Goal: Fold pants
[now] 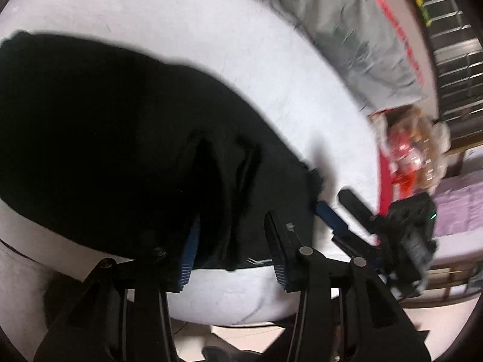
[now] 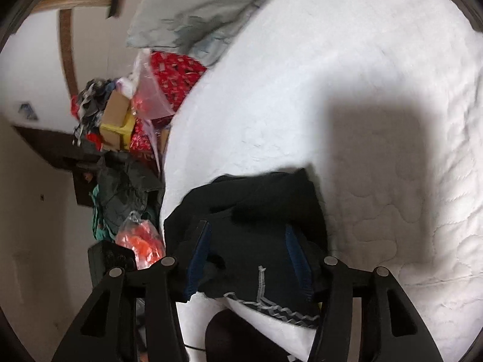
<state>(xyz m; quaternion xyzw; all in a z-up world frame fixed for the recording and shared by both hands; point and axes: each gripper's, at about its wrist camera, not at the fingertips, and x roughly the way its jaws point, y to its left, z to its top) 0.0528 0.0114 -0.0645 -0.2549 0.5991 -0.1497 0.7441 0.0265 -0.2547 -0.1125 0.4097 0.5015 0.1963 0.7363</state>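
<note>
A white quilted mattress (image 2: pixel 377 120) filled most of both views, and the black pants (image 1: pixel 105 138) lay spread on it near its front edge, a broad dark mass in the left wrist view and a bunched, folded-over heap in the right wrist view (image 2: pixel 259 211). Along the far side of the mattress lay a grey pillow (image 2: pixel 187 15), and beside it sat a pile of red patterned bags and boxes (image 2: pixel 169 81). Beyond the mattress edge more clutter was heaped, among it an orange plastic bag (image 2: pixel 142 241). The left gripper (image 1: pixel 232 241) pointed steeply down at the near edge of the pants, its blue-padded fingers (image 1: pixel 190 250) standing partly apart with black cloth filling the gap between them; blur and the dark fabric made it impossible to tell whether the pads pressed on the cloth. The right gripper (image 2: pixel 247 250) straddled the pants' hem, where grey zigzag stitching (image 2: pixel 271 304) showed on the cloth, its jaws about half apart with a fold of fabric between them; whether the pads were clamping that fold could not be told either. In the left wrist view the right gripper (image 1: pixel 341 211) appeared at the right, its fingers at the corner of the pants.
</note>
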